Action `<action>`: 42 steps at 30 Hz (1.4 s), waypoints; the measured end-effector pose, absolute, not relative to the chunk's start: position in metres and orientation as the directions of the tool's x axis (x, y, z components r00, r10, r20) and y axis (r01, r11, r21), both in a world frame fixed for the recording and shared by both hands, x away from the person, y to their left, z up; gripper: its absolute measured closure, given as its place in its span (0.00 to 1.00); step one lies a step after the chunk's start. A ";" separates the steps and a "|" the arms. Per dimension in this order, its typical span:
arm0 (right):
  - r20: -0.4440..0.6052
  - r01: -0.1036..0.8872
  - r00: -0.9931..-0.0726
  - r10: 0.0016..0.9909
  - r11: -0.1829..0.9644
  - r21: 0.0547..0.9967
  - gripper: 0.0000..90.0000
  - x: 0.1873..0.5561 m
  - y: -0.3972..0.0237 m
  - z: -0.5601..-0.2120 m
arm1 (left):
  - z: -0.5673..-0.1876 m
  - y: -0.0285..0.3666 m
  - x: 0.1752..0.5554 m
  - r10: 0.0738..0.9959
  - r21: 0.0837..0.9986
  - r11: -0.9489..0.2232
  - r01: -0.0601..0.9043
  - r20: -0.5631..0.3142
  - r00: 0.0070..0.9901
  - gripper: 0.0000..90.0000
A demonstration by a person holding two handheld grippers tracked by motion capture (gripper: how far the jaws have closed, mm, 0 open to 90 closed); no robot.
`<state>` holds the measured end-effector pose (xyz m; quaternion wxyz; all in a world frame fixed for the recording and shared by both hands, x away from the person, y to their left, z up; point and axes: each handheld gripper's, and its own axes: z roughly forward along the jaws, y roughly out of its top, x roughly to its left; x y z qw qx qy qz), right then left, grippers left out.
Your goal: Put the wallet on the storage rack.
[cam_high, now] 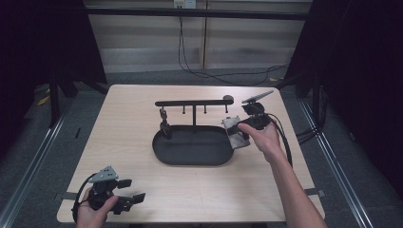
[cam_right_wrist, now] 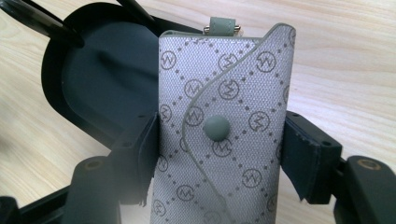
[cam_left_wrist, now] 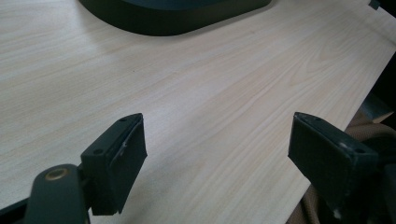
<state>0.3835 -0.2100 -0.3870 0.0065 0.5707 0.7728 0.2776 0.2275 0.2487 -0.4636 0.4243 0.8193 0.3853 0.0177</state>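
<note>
My high view looks forward and down over the whole pale wooden desk (cam_high: 142, 142). Each tool camera sits close, low over it; all three share the black oval tray (cam_high: 192, 145).

Lit from above – worktop (cam_high: 142, 142) evenly bright, surroundings falling to near black at both sides of the high view. Soft shadow under the dark tray (cam_high: 192, 156). Mild sheen on wood grain in the left gripper view. Nearest parts of each tool soft and out of focus – fabric pouch (cam_right_wrist: 224, 121) weave sharp mid-frame, blurred at bottom edge.
</note>
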 end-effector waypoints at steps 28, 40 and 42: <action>0.357 0.899 -0.285 0.890 0.119 0.421 0.38 0.391 -0.187 -0.429 | -0.464 0.249 0.228 0.649 0.702 -0.354 0.618 -0.291 0.703 0.21; 0.372 0.903 -0.274 0.887 0.105 0.416 0.38 0.392 -0.174 -0.446 | -0.464 0.249 0.228 0.644 0.700 -0.360 0.617 -0.292 0.707 0.21; 0.369 0.904 -0.276 0.887 0.110 0.414 0.38 0.393 -0.172 -0.449 | -0.464 0.249 0.228 0.643 0.700 -0.362 0.615 -0.289 0.709 0.21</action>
